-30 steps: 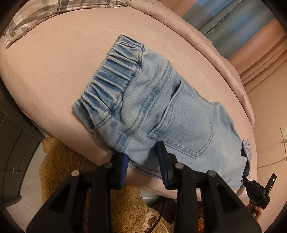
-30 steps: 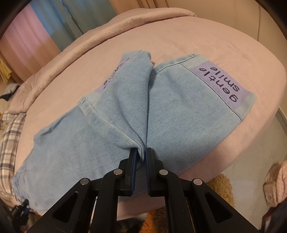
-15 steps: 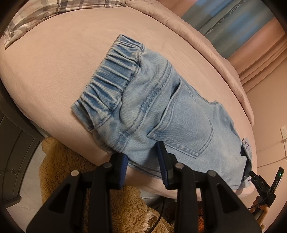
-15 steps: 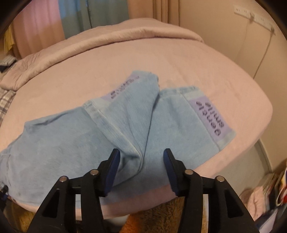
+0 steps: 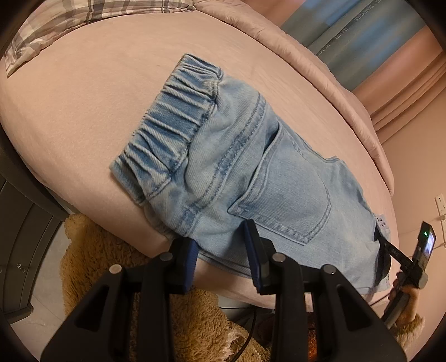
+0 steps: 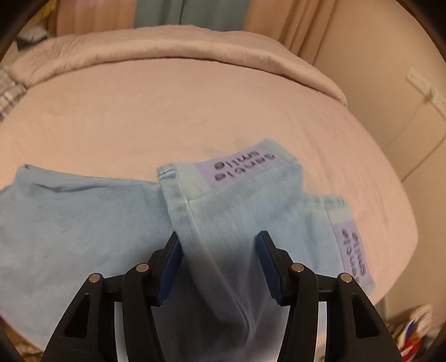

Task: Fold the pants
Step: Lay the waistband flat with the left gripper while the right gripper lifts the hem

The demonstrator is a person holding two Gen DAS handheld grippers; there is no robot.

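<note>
My right gripper (image 6: 217, 264) jaws stand wide, empty, astride the light-blue denim pants (image 6: 223, 222) leg fold. Left gripper (image 5: 223, 250) is open at the seat edge. Mid-fold; next I regrip a leg cuff.

- A wide bed with a smooth pink sheet (image 5: 83, 111) fills the space ahead of the fingers.
- A rumpled pink quilt (image 6: 156, 55) lies bunched along the bed's far edge.
- A grey-and-white plaid pillow (image 5: 55, 22) sits far left.
- Teal and pink curtains (image 5: 362, 39) hang beyond.
- A shaggy tan rug (image 5: 92, 250) covers the floor below the fingers.
- A beige wall (image 6: 390, 69) with a white socket strip (image 6: 423, 86) stands right.
</note>
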